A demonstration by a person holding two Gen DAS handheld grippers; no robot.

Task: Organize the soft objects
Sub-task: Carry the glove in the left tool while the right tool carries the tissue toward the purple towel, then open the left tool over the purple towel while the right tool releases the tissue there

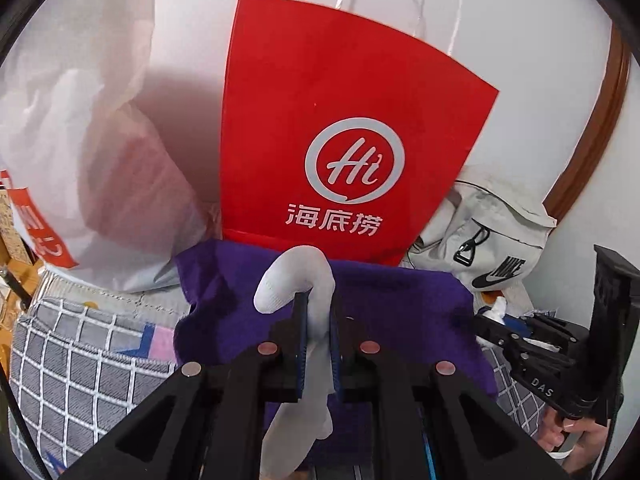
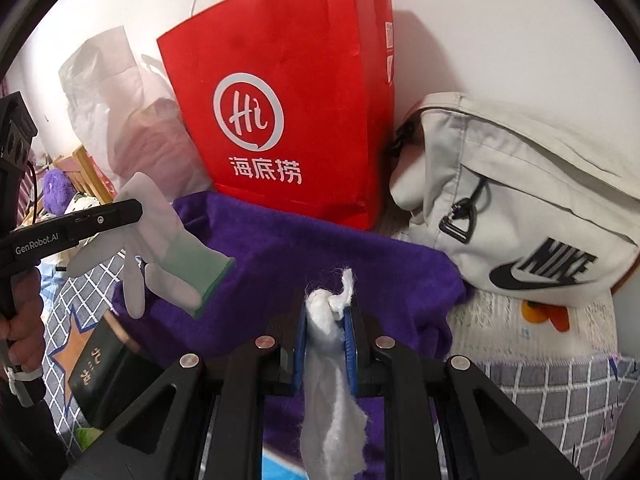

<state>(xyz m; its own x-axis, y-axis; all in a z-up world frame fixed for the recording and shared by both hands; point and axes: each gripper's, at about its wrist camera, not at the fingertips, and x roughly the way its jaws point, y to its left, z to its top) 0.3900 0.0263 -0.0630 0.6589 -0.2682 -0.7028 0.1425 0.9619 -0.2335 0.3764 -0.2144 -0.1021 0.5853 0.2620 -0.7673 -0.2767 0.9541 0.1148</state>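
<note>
So right now two soft things are being carried at once, and both are being held over the purple cloth [image 2: 320, 256] that's spread on the checked bedding [image 1: 80, 360]. The left gripper [image 1: 318, 332] is clamped tight on a white glove [image 1: 294, 284], which is seen best in the right wrist view, where it's hanging with its fingers drooping and its green cuff pointing toward the middle of the cloth. The right gripper [image 2: 326, 332] is closed on a wad of white cotton stuffing [image 2: 326, 312], with a wisp sticking up past the pads and a ragged tail dangling below the jaws. Behind the cloth, a red paper bag [image 2: 288, 100] is being propped upright against the wall, a white plastic bag [image 2: 120, 120] is slumped at one side of it and a pale Nike pouch [image 2: 520, 208] at the other. The step in hand is probably the carry-in, with the drop-off not yet done. What's called for next, as a guess, is a lowering of both items onto the purple cloth or into one of the bags (which one can't be told from here), then a release. The stuffing is likely to cling to the blue pads, so a wide opening and a clean lift-away are probably being asked for. The glove should fall free more easily.
</note>
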